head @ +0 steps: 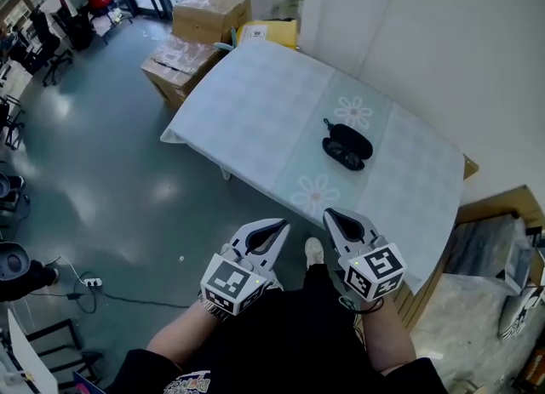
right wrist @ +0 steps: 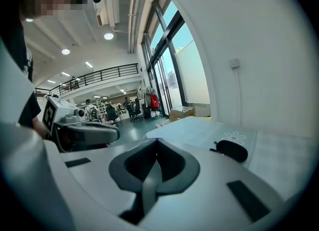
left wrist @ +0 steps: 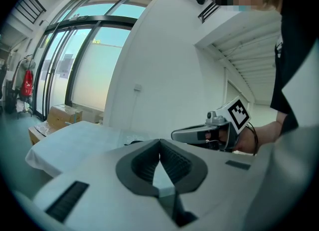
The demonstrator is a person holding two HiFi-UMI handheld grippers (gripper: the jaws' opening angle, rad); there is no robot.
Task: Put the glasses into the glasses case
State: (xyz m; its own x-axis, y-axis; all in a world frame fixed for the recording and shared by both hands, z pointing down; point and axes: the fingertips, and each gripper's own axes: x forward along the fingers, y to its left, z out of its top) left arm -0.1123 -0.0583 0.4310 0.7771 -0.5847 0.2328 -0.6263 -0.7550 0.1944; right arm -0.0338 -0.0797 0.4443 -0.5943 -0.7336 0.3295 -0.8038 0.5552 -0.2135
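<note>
Jaws of our left gripper (head: 274, 231) and right gripper (head: 334, 218) are closed and empty. The glasses (head: 340, 153) look light and fragile, so we'd grip the bridge.

Daylight pours in through tall windows (left wrist: 75, 65) and leaves pale glare patches on the glossy floor (head: 94, 154). The head view is bright and sharp. Both gripper views bulge strongly and fade into a black round border. Up close, the left gripper (left wrist: 159, 141) and right gripper (right wrist: 157, 141) look slightly soft. Ceiling lamps (right wrist: 108, 36) glow white.
</note>
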